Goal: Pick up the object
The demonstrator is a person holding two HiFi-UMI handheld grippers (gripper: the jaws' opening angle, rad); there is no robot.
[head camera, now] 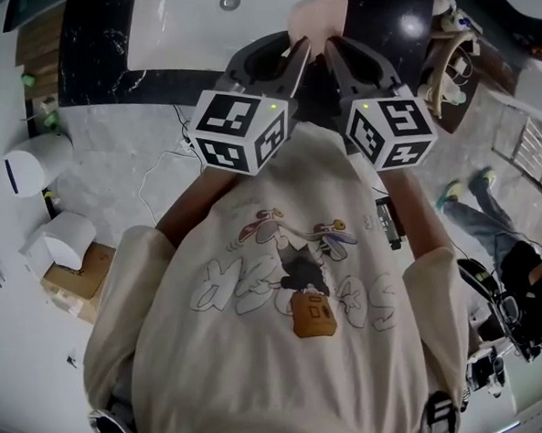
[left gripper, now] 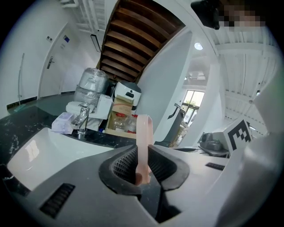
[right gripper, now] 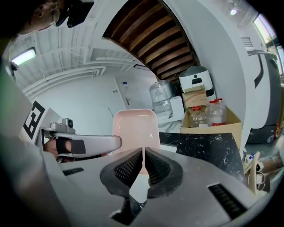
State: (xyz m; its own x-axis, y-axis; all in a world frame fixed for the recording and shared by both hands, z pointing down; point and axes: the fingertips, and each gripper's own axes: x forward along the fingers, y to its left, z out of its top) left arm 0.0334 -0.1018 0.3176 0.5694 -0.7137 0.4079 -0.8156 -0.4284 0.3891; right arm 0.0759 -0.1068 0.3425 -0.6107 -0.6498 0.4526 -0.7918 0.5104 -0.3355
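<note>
- Left hand-held gripper (head camera: 299, 53): jaws pinching the pink tray's rim.
- Right hand-held gripper (head camera: 334, 52): jaws pinching the same rim, just beside the left.
- Pink tray (head camera: 318, 17): held aloft between both.
- White sink (head camera: 191, 23): farther left.
- Black tabletop (head camera: 89, 44).

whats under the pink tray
The white sink and the black marble counter around it lie below the pink tray. The patch straight beneath it is covered by the tray itself.

Object (head camera: 318, 13): pale pink, plain. Left tool (head camera: 297, 57), right tool (head camera: 337, 58): grey, black pads, black-and-white square-marker cubes. Surface (head camera: 98, 54): black marble, white veining. Sink (head camera: 182, 23): white. Shirt (head camera: 276, 285): cream, multicoloured cartoon print. Floor (head camera: 118, 165): pale grey, mottled.
</note>
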